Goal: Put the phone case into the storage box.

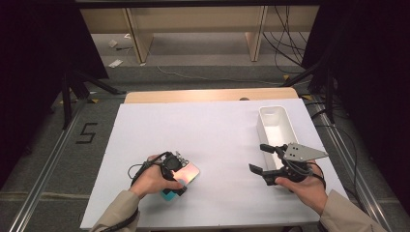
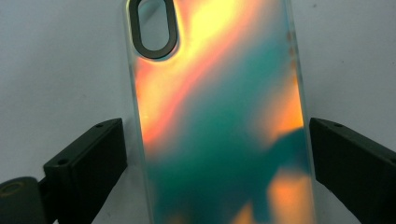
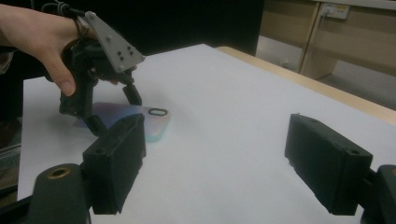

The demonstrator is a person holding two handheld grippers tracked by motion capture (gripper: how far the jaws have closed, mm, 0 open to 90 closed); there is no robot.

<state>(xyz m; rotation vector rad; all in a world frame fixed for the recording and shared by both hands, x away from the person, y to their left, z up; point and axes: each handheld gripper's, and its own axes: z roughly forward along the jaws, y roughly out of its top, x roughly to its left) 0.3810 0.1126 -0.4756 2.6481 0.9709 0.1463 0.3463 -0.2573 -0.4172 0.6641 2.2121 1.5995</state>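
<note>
Phone case (image 2: 219, 116), iridescent orange-and-teal with an oval camera cut-out – flat on the white sheet (image 1: 212, 135), near the front left corner, cut-out end pointing away from the left gripper.

Left gripper (image 1: 176, 180): lowered over the case, one jaw standing either side of its long edges. In the left gripper view a sliver of white sheet visible between each jaw and the case's clear rim – jaws wide, straddling, not pressing. Person's left hand (image 1: 152, 178) wrapped round the gripper body.

Right gripper (image 1: 257, 157): held in the right hand (image 1: 304, 188) above the right side of the sheet, well apart from the case, jaws wide with nothing between them (bare sheet beyond, in the right gripper view). Pointed across the sheet toward the left gripper.

White bin (image 1: 276, 126): oblong, open-topped, at the right edge of the sheet, just beyond the right gripper.

Wooden tabletop (image 1: 208, 94): strip visible past the far edge of the sheet.

Open sheet between case and bin.
</note>
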